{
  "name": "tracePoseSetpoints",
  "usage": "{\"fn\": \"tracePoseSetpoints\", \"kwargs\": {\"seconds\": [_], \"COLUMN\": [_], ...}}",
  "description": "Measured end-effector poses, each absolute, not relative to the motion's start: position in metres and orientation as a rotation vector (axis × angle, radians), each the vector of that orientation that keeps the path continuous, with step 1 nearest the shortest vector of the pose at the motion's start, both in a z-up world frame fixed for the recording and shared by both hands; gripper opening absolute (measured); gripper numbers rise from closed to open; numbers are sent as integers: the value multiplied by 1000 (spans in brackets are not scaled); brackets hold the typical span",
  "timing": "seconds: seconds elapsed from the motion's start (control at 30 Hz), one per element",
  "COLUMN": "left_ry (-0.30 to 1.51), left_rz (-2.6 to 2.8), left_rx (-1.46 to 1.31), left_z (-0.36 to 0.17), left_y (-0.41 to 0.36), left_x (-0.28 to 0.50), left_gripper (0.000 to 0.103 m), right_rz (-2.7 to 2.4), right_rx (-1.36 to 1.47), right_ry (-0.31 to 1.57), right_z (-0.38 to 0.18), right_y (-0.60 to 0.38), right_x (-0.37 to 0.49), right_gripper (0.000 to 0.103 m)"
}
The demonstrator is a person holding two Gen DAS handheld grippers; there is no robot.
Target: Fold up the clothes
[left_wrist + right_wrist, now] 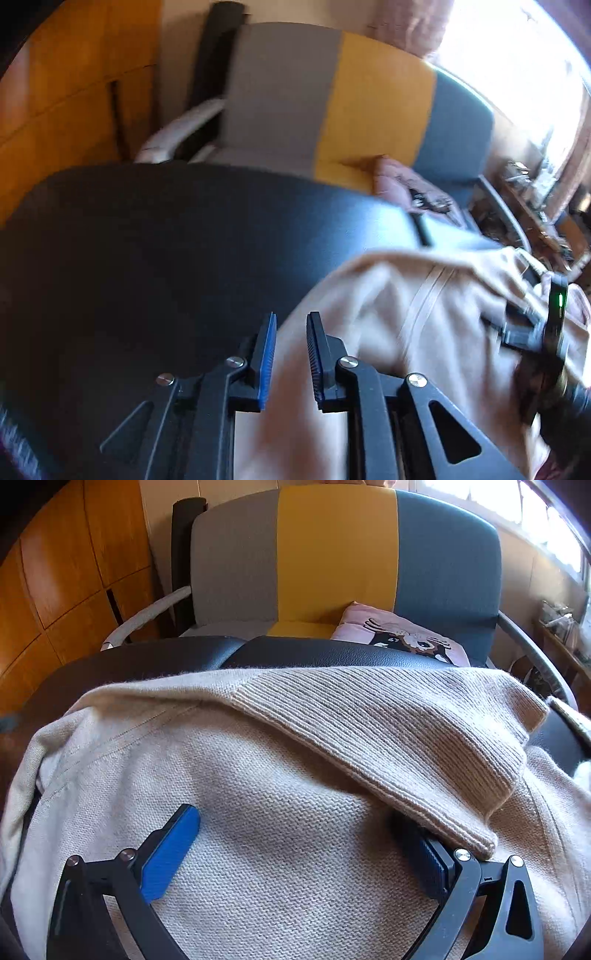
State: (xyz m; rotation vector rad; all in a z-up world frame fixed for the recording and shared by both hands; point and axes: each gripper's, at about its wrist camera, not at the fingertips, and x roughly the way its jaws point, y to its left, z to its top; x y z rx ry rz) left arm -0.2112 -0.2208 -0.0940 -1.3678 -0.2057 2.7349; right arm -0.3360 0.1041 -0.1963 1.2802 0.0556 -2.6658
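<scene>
Our left tongs (291, 354) stand narrowly parted, empty, at the left edge of the beige knitted sweater (295, 794) on the black leather worktop (166, 229). Right tongs (303, 853) gape wide over the knit — ribbed sleeve (406, 738) folded across. Mid-fold, we judge — next, pinch an edge.

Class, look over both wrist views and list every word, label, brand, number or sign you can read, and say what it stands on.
None: no readable text shows in either view.
The pink cushion on the striped chair bears a picture, not lettering.
The beige sweater shows no label or tag.
The clutter on the shelf by the window is too small and blurred to read.
The green light on the right gripper is a lamp, not a sign.
</scene>
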Motion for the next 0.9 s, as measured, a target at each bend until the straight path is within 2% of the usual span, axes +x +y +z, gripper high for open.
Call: {"fn": "tracePoseSetpoints", "kwargs": {"seconds": [0.2, 0.33, 0.6, 0.73, 0.9], "left_ry": [-270, -355, -390, -461, -491], "left_rz": [2772, 2772, 2791, 2778, 2800], "left_rx": [-1485, -1521, -1497, -1503, -1568], "left_z": [-115, -137, -154, -158, -159], "left_y": [-249, -253, -238, -246, -265], "left_x": [-99, -56, -45, -57, -88], "left_gripper": [17, 17, 17, 18, 18], "right_rz": [-2671, -2647, -2605, -2617, -2649], "right_rx": [1308, 1375, 1346, 1362, 1335], "right_ry": [74, 84, 163, 251, 101], "right_z": [-194, -188, -174, -186, -192], "right_y": [102, 103, 97, 100, 118], "right_x": [-336, -324, -240, -200, -184], "right_gripper": [103, 103, 103, 103, 103]}}
